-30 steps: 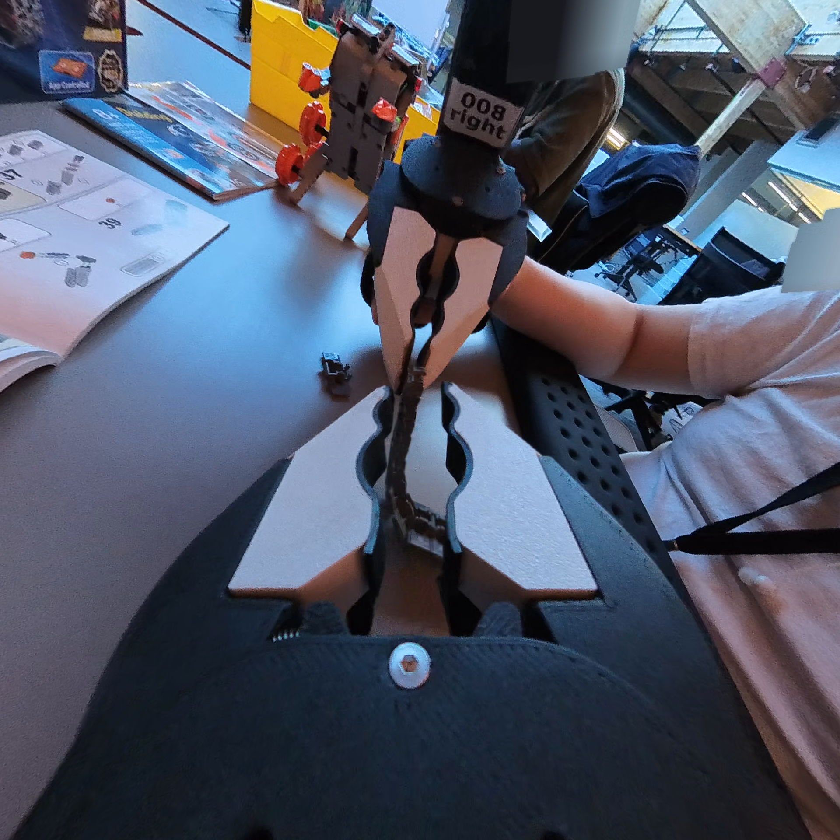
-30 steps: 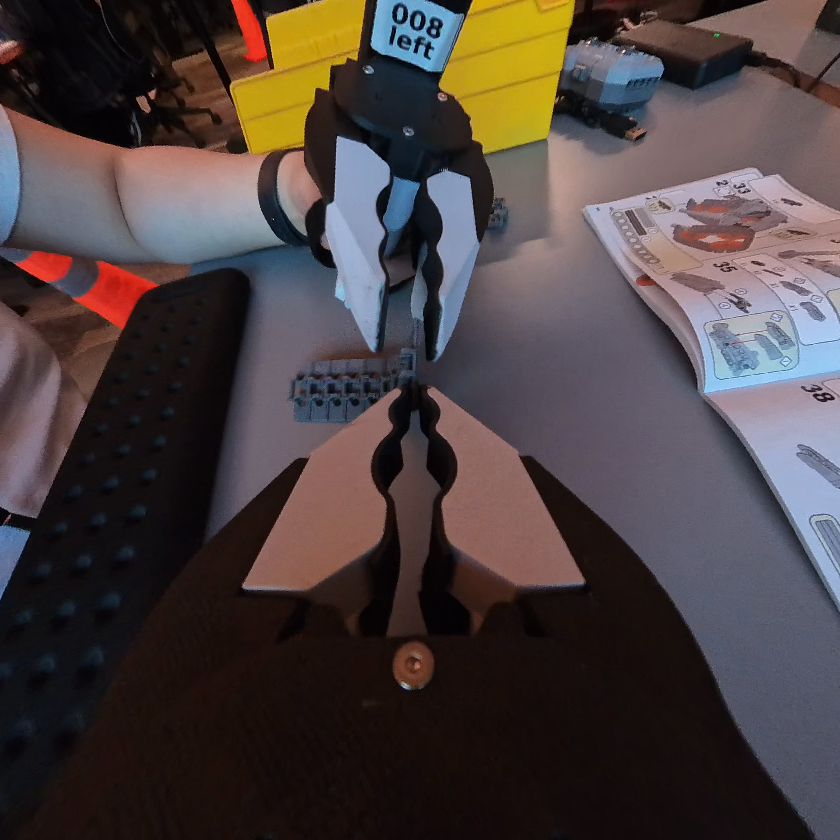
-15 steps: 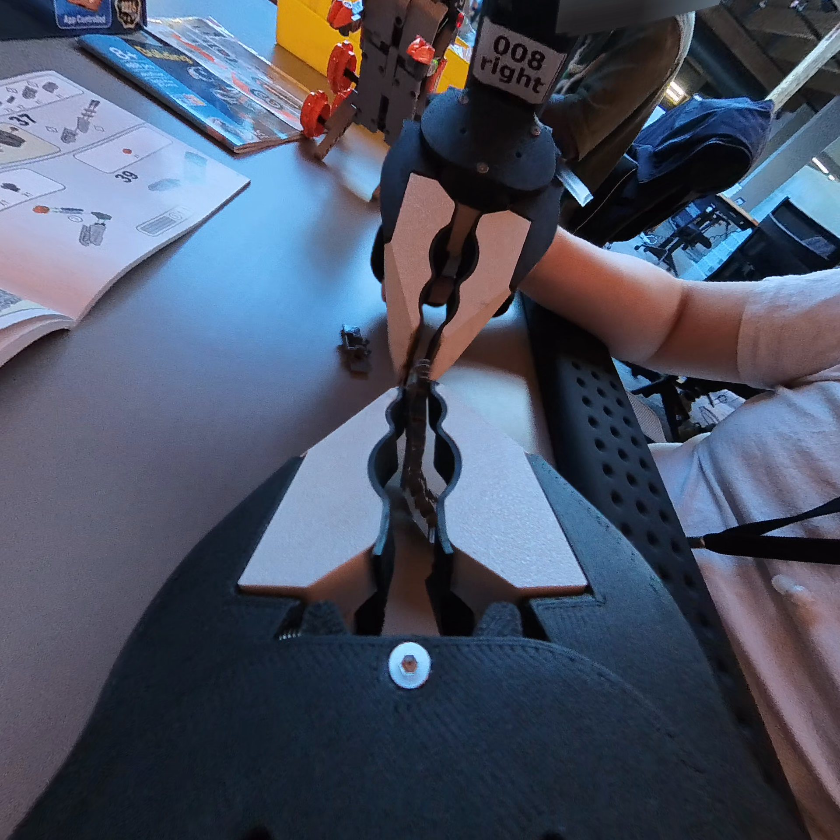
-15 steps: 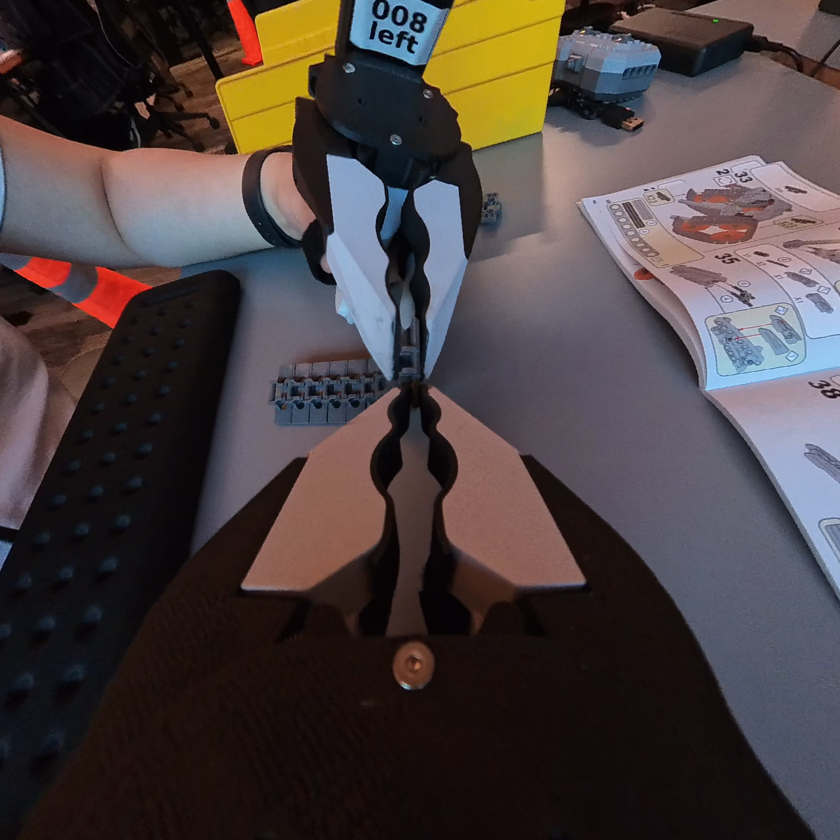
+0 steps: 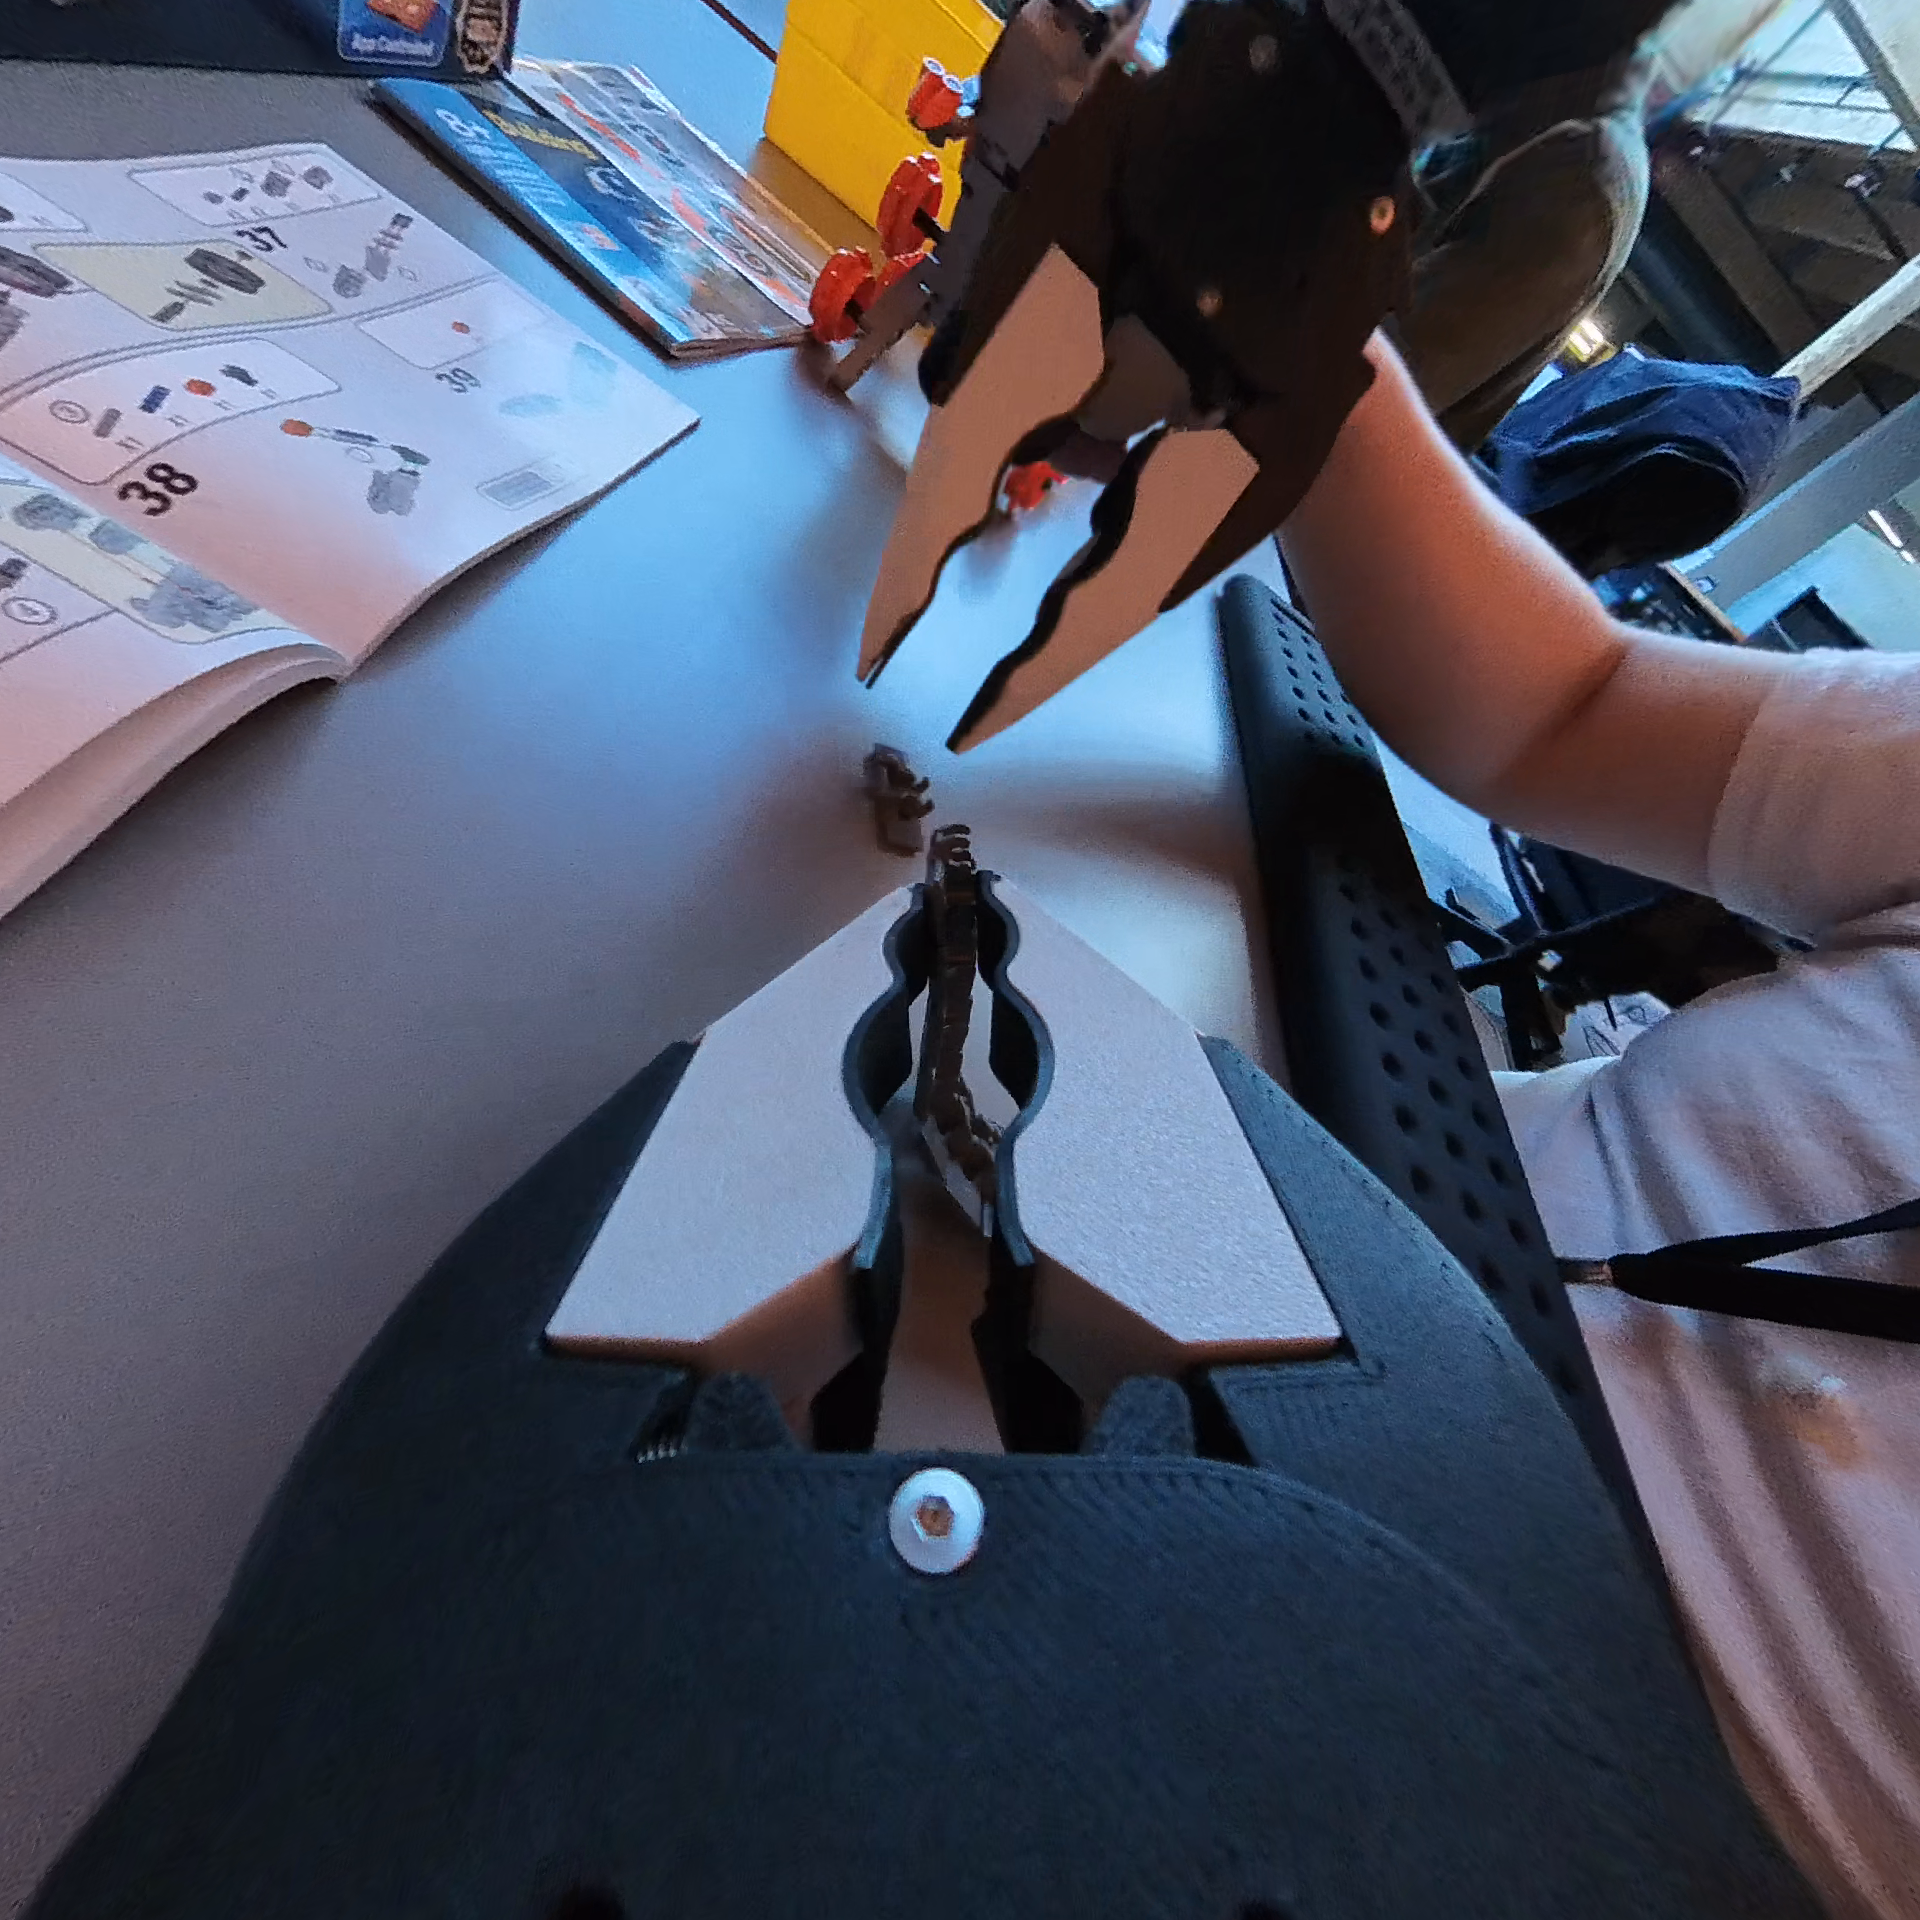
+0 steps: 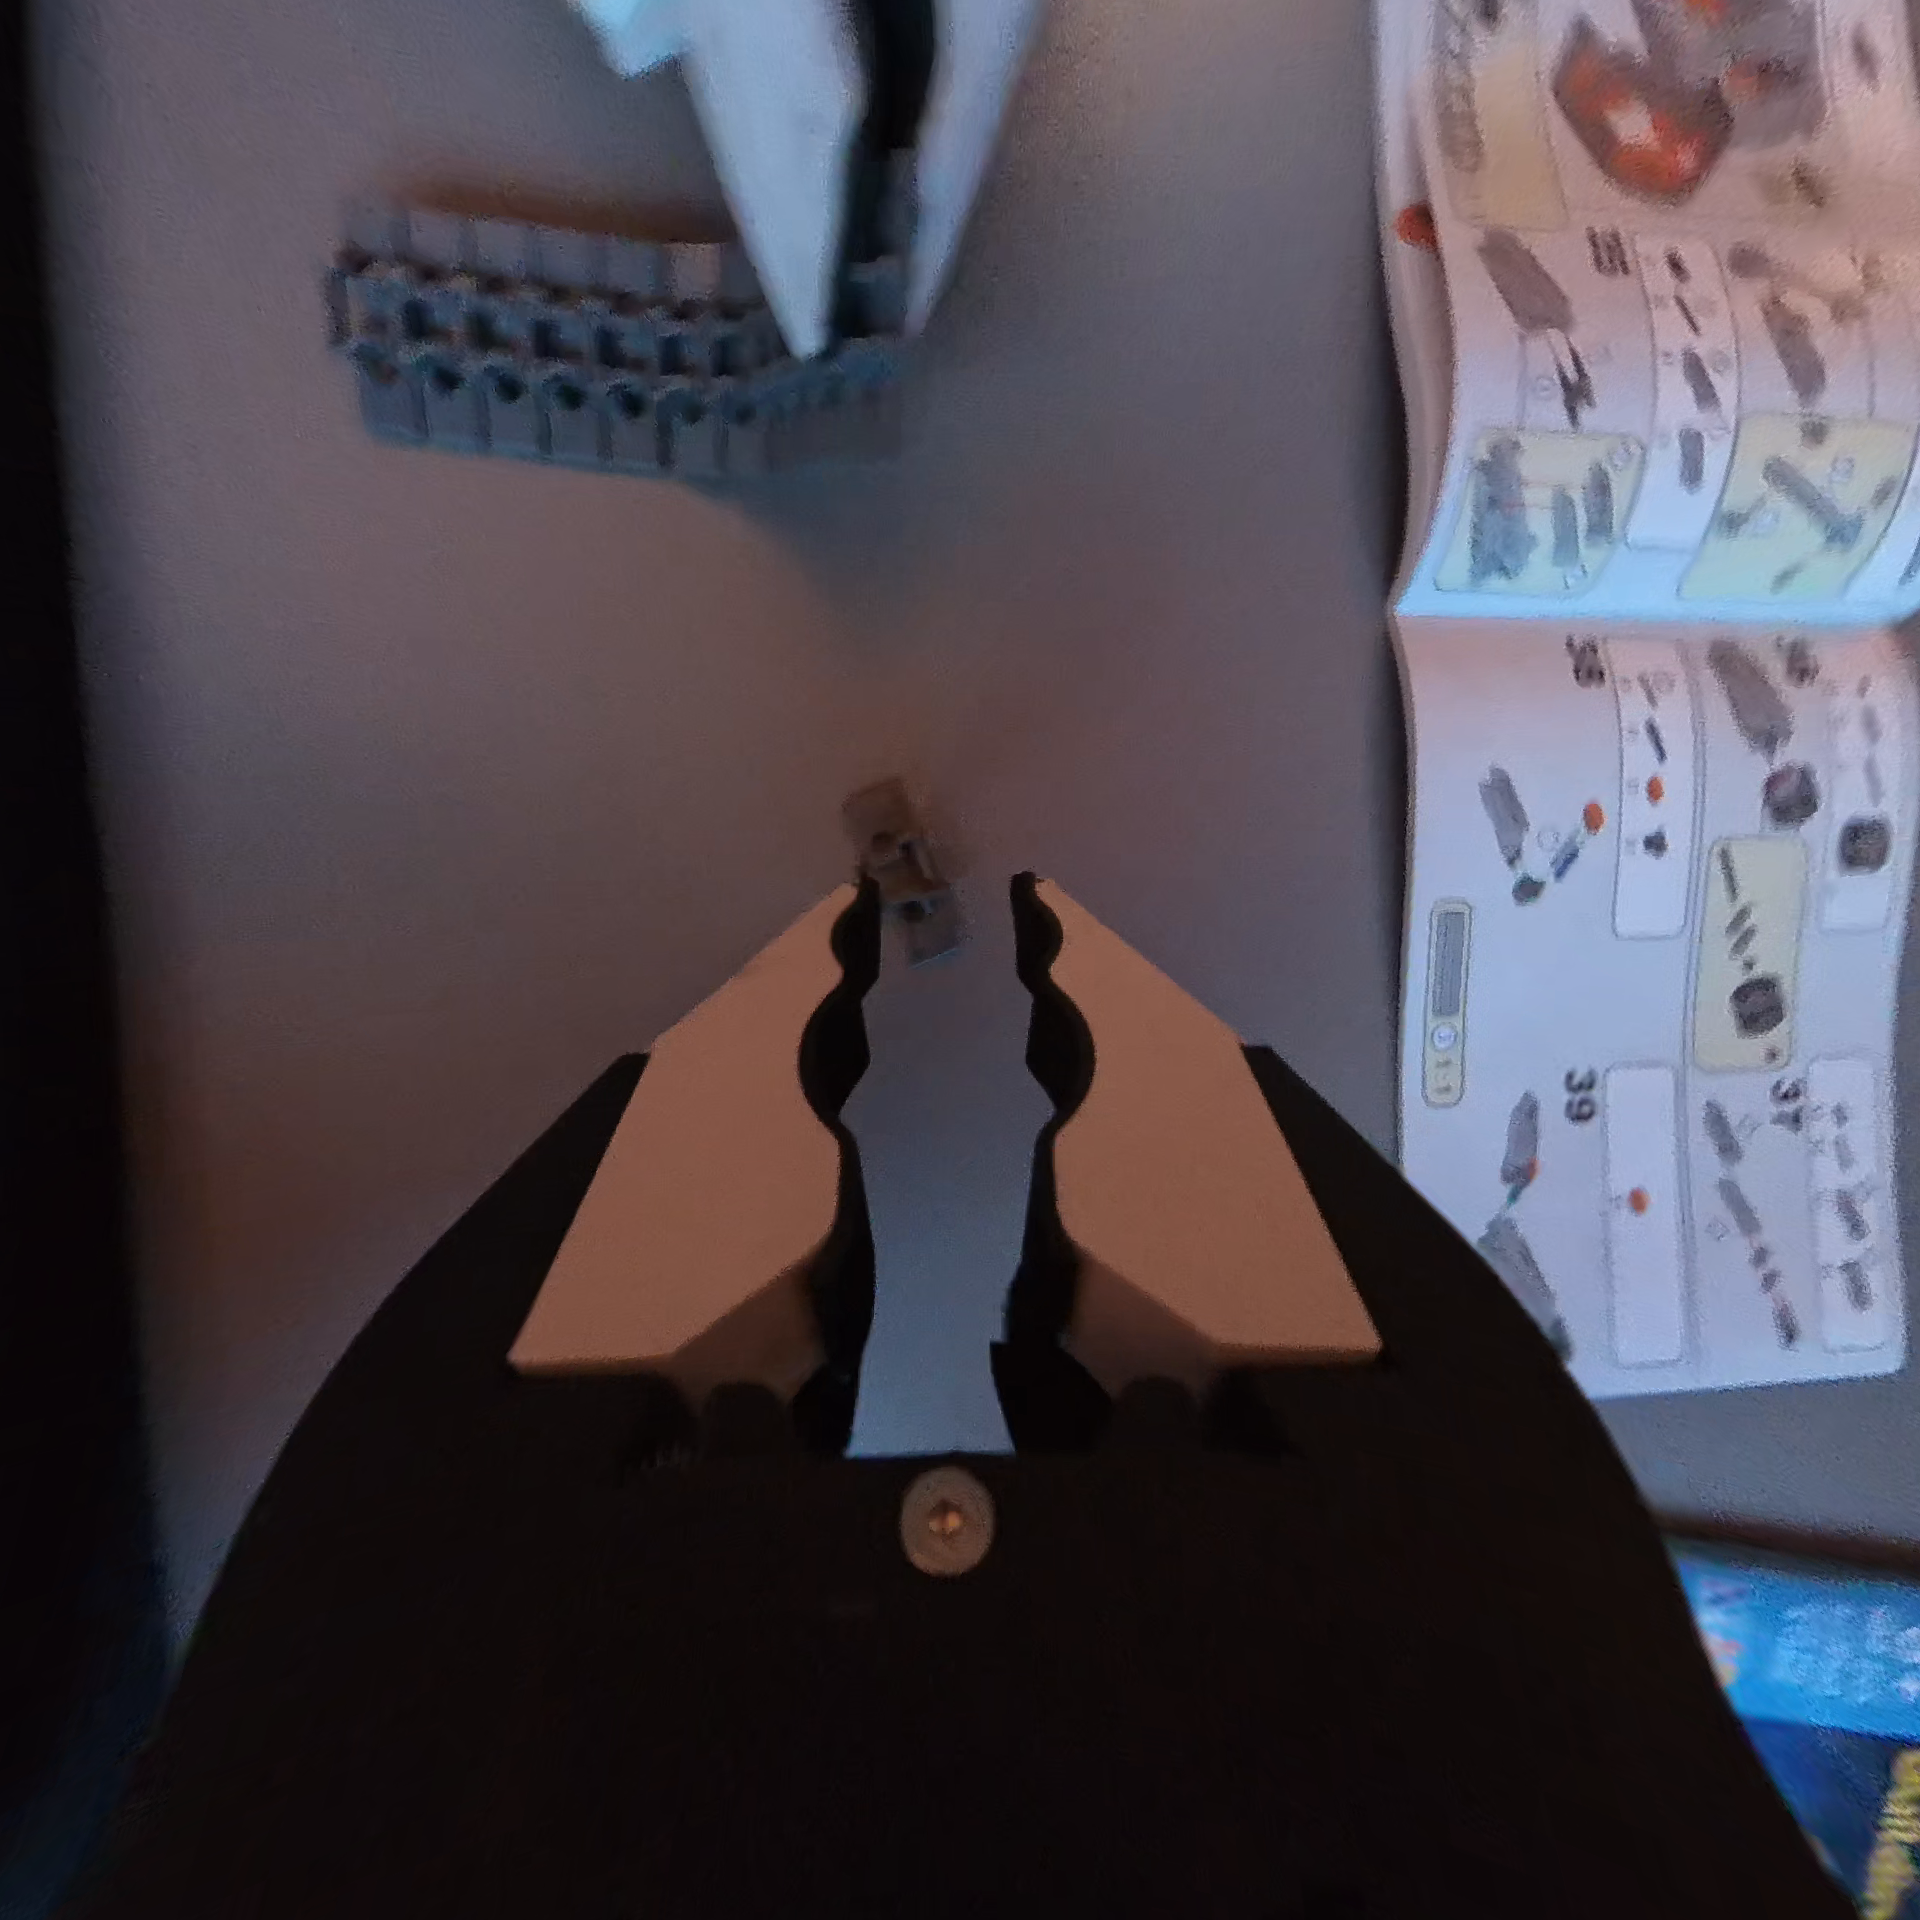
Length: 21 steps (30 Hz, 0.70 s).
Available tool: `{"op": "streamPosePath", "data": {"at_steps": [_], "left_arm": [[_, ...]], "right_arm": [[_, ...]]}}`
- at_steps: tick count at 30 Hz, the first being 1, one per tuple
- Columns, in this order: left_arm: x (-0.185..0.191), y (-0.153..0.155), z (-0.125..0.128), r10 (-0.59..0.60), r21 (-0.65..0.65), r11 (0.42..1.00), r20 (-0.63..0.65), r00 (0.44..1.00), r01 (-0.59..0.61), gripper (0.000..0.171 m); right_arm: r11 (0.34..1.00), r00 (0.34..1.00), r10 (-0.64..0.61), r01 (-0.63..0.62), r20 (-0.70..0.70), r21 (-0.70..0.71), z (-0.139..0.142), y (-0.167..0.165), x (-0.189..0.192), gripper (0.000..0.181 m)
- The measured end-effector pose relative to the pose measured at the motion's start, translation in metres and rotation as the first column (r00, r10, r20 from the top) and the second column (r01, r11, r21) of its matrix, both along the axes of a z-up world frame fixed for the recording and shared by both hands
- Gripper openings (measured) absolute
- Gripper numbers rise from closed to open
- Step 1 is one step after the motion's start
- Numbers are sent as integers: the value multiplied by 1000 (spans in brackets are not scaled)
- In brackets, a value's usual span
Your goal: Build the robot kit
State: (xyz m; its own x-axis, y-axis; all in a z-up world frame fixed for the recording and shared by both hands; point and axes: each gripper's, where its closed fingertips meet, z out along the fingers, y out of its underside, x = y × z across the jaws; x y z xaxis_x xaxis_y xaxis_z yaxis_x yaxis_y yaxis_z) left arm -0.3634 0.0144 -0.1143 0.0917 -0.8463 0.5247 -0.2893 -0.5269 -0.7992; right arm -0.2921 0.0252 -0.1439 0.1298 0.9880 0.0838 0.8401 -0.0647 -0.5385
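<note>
My left gripper (image 5: 951, 894) is clamped on a strip of dark linked track pieces (image 5: 951, 1029), held edge-on between the fingers so its tip pokes out just past them. Only the right wrist view shows the strip's true shape – a grey toothed band (image 6: 582, 364) lying out to one side on the table (image 6: 520, 675), with one end caught in the pale fingers (image 6: 790, 208) of that left gripper.

My right gripper (image 6: 940, 883) is spread apart and holds nothing. Just beyond its tips, nearer the left finger, a single small grey link (image 6: 902, 868) lies loose on the table. From the left wrist view the same link (image 5: 896, 795) sits between the two grippers, with the right gripper (image 5: 914, 707) above it, tips parted.

Off to the side lies an open instruction booklet (image 5: 260, 416), seen in both views. Farther away – in the left wrist view alone – a blue booklet (image 5: 623, 208), a grey model with red wheels (image 5: 914, 229) and a yellow bin (image 5: 873, 94).
</note>
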Motion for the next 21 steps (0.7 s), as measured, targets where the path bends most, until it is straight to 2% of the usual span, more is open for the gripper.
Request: {"op": "streamPosePath", "data": {"at_steps": [2,6,9,10,12,14,16,19,21], "left_arm": [[-1,1,1,1,4,1000,5,1000,-1,6],[-2,1,0,-6,-17,1000,4,1000,6,6],[-1,0,0,-14,-28,1000,6,1000,14,6],[-2,0,0,-10,-25,1000,7,1000,11,6],[-2,1,0,0,-12,1000,4,1000,0,6],[-2,0,0,0,-4,1000,-5,1000,0,6],[-1,0,-3,-4,-9,1000,-16,1000,4,6],[1,-3,-5,-21,-32,999,-21,1000,21,6],[3,-7,-4,-40,-60,997,-6,999,40,6]], "right_arm": [[994,1000,-28,29,11,-106,-1,-4,-1,25],[993,994,95,-98,-46,-70,-1,-4,-4,22],[967,997,71,-80,-42,-244,-10,-4,-3,22],[956,999,41,-44,-16,-289,-13,-3,0,24],[957,992,-121,128,44,-262,-15,12,6,24],[930,965,-261,260,31,-259,-8,6,6,28],[895,909,-414,395,-56,-208,2,0,2,28],[802,787,-597,588,-158,-104,7,1,4,29],[715,689,-695,694,-208,-89,6,2,5,30]]}}
